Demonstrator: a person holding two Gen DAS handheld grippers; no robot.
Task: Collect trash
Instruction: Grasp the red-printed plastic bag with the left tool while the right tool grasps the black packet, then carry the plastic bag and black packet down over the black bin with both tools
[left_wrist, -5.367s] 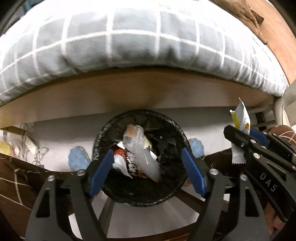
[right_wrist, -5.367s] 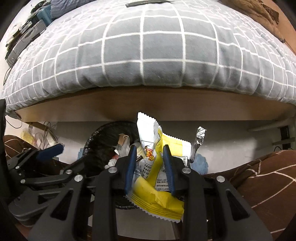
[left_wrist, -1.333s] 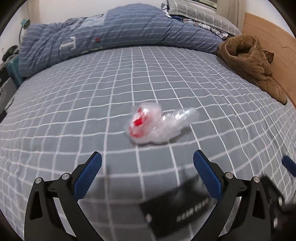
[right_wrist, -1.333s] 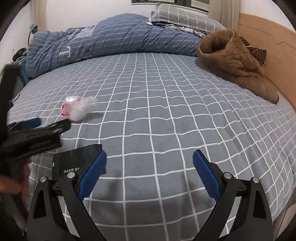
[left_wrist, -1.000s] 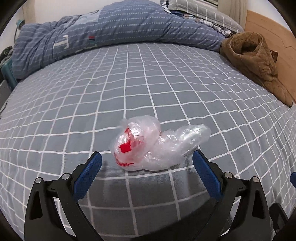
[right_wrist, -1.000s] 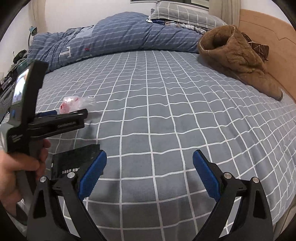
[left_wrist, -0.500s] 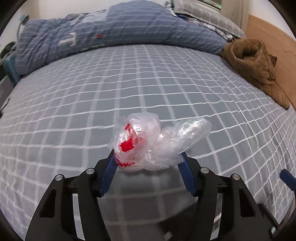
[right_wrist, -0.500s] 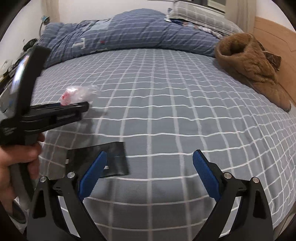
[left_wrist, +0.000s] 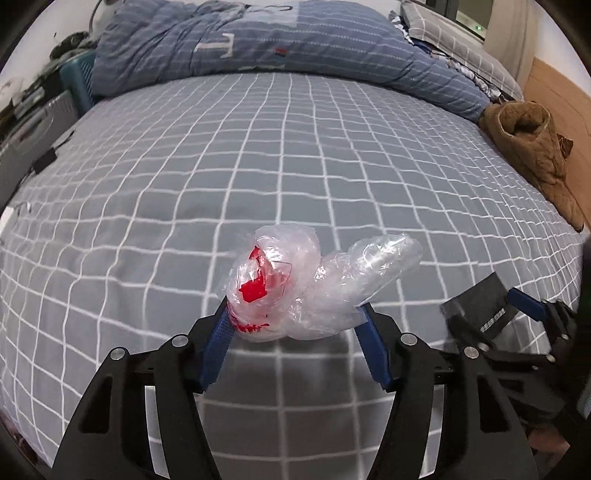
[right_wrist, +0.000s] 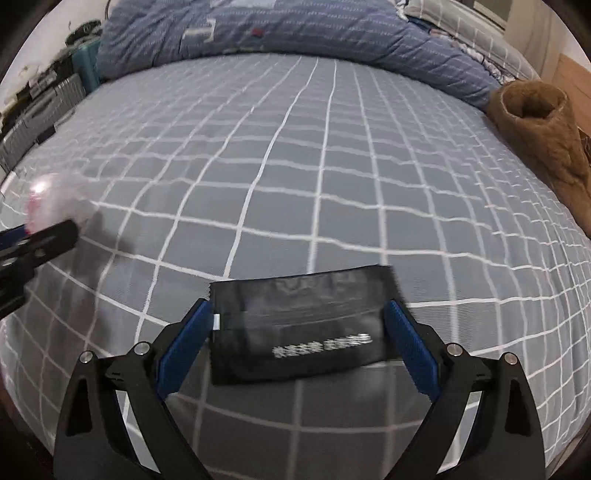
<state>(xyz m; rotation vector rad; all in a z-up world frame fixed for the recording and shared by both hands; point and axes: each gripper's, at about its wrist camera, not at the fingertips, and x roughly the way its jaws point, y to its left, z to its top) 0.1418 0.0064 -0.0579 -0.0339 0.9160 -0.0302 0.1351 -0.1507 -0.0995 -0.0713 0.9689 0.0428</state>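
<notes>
The left gripper (left_wrist: 295, 321) is clenched on the crumpled plastic bag (left_wrist: 306, 284), lifted off the bed (left_wrist: 295, 147). The right gripper (right_wrist: 299, 332) straddles the black packet (right_wrist: 299, 325) at the near edge; contact cannot be told. Squeeze firmly before lifting.

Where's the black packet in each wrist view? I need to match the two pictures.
Left wrist: black packet at the right edge, between the right gripper's jaws.
Right wrist: black packet bottom centre, between its blue pads.
Shared landmark: brown garment at right.
</notes>
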